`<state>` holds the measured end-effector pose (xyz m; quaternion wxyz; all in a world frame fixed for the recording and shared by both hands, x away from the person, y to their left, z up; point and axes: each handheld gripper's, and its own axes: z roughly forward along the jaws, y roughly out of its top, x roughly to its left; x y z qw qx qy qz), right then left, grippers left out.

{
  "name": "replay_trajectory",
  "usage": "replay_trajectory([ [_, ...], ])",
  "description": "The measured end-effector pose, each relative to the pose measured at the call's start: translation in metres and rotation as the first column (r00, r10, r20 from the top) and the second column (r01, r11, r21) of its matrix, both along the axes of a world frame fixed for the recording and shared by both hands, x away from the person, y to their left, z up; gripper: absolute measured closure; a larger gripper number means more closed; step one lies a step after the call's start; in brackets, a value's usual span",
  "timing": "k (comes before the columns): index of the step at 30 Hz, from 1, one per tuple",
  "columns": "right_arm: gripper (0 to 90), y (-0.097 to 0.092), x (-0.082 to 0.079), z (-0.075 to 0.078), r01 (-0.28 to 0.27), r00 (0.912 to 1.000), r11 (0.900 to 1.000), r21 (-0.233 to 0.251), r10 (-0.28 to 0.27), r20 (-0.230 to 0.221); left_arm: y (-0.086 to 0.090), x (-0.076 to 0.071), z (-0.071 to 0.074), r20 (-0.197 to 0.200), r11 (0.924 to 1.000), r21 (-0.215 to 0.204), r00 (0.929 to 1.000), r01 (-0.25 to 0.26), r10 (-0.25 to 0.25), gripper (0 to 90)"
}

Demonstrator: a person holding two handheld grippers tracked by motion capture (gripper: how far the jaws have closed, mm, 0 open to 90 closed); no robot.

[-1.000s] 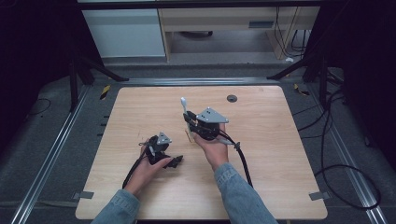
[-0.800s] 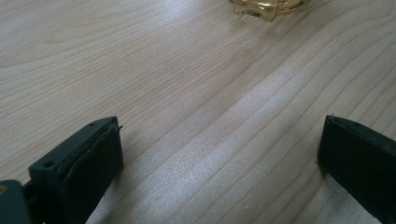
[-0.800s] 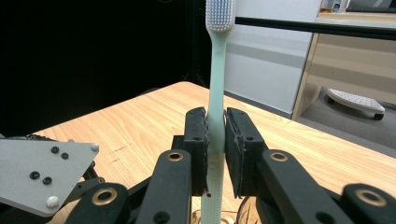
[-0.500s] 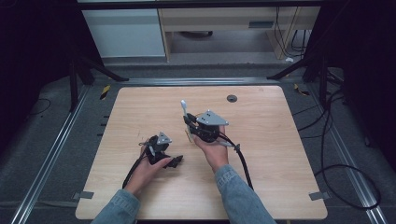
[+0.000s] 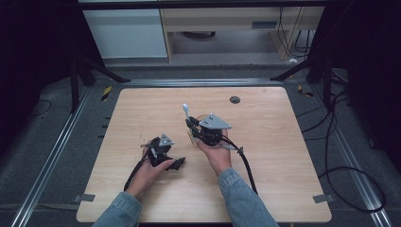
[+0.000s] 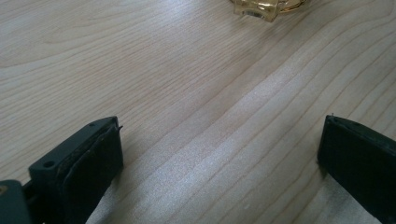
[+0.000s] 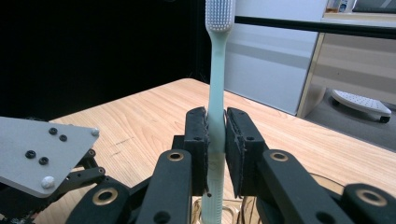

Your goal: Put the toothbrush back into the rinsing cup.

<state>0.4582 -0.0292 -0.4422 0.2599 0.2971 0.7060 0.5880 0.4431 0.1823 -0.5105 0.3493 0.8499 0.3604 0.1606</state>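
A pale wooden table (image 5: 274, 156) is carrying everything here, with a small dark disc (image 5: 235, 99) lying well beyond the grippers near its far edge. An amber glass holder (image 6: 266, 7) is sitting ahead of the left gripper (image 6: 219, 149), whose 2 jaws are standing spread wide over bare wood, gripping nothing. The right gripper (image 7: 215, 140) is pinching a pale green toothbrush (image 7: 216, 84) between its 2 jaws; the toothbrush is standing upright, white bristle head above the jaws, its handle end dipping toward the glass holder below.
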Motion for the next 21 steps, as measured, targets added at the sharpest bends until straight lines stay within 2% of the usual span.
replay_trajectory([
  [7,79.3,0.0020,0.0010,-0.0043,0.009,0.9999,0.9999,0.006,-0.009,-0.010,0.0001,0.0001,0.0001,-0.001,1.0000,0.001,1.0000,0.002,-0.002,0.0],
  [21,79.4,-0.0011,-0.0026,-0.0074,0.005,0.9999,0.9996,0.027,-0.006,0.012,0.0001,0.0001,0.0001,-0.001,1.0000,0.001,1.0000,0.002,-0.002,0.0],
])
